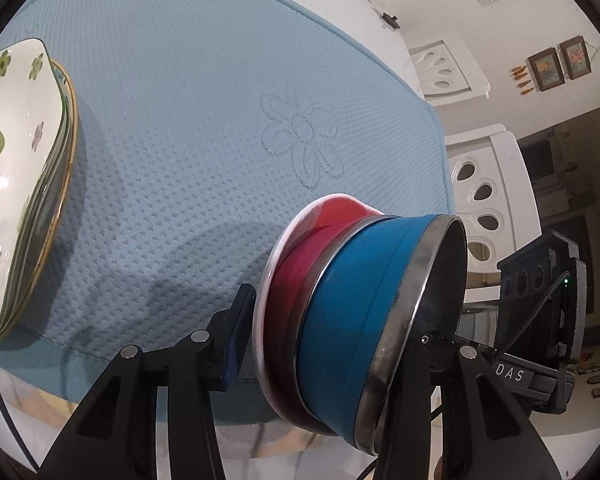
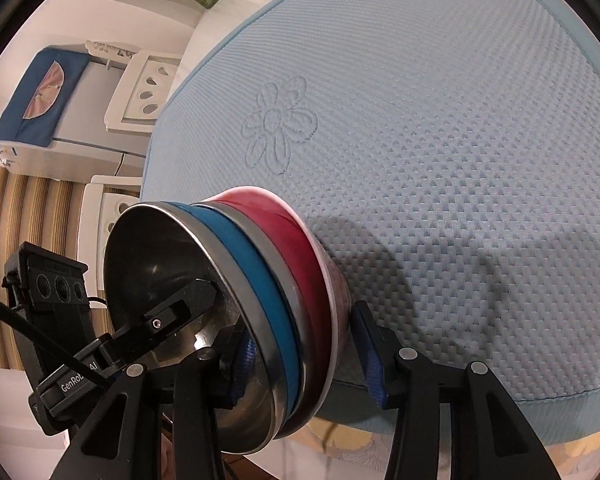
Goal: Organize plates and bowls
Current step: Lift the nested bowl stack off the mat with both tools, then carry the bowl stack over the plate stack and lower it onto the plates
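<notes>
A nested stack of bowls stands on the blue mat: a blue bowl with a steel rim [image 1: 352, 312] sits in a red bowl [image 1: 300, 276]. Both show in the right wrist view, blue [image 2: 260, 280] and red [image 2: 296, 248]. My left gripper [image 1: 332, 344] straddles the stack's wall, one finger inside the steel interior and one outside. My right gripper [image 2: 304, 352] straddles the opposite wall the same way, jaws close on the rim. A stack of white floral plates [image 1: 16, 160] lies at the left on the mat.
The light blue quilted mat [image 1: 204, 120] covers a round table; its front edge [image 2: 500, 404] is near the grippers. White chairs [image 1: 484, 200] stand beyond the table. The other gripper's camera body [image 1: 540, 300] sits just past the bowls.
</notes>
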Action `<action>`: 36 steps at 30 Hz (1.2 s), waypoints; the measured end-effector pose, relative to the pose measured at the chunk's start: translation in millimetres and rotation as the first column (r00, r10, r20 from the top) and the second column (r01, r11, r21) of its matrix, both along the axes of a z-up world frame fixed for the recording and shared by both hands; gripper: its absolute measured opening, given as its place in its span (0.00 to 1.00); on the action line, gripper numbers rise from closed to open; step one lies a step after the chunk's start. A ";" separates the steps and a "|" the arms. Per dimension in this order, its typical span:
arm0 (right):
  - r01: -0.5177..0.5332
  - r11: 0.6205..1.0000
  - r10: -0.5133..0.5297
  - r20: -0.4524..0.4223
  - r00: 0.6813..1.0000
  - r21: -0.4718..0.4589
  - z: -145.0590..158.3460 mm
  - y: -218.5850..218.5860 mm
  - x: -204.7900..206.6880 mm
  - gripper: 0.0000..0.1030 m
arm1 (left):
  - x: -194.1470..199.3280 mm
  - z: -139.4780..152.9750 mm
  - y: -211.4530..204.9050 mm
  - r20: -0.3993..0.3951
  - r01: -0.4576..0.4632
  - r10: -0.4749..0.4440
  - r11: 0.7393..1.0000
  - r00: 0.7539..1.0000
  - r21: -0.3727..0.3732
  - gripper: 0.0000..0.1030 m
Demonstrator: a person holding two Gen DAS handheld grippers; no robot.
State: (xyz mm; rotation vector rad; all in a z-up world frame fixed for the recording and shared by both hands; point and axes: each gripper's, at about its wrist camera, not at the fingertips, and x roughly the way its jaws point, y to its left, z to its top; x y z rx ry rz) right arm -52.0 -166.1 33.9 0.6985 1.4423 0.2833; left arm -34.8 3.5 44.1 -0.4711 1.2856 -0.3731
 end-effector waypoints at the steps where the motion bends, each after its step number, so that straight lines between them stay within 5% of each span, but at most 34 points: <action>1: -0.005 1.000 0.005 0.003 1.000 -0.006 1.1 0.8 0.2 0.43 | -0.2 0.6 -0.6 0.005 0.004 -0.004 1.000 1.000 0.005 0.40; 9: -0.145 0.967 0.167 0.094 0.981 -0.207 23.9 29.1 4.2 0.44 | -1.3 9.6 -8.0 0.062 0.049 -0.053 0.996 0.997 0.076 0.38; 26: -0.126 0.974 0.141 0.068 0.988 -0.188 23.3 25.6 22.6 0.44 | 4.1 15.5 -1.1 0.069 0.004 -0.007 0.999 0.998 0.045 0.36; 36: -0.115 0.977 0.130 0.075 0.989 -0.178 42.2 27.0 36.0 0.44 | 8.0 44.2 6.6 0.121 -0.050 0.046 0.998 0.992 0.033 0.36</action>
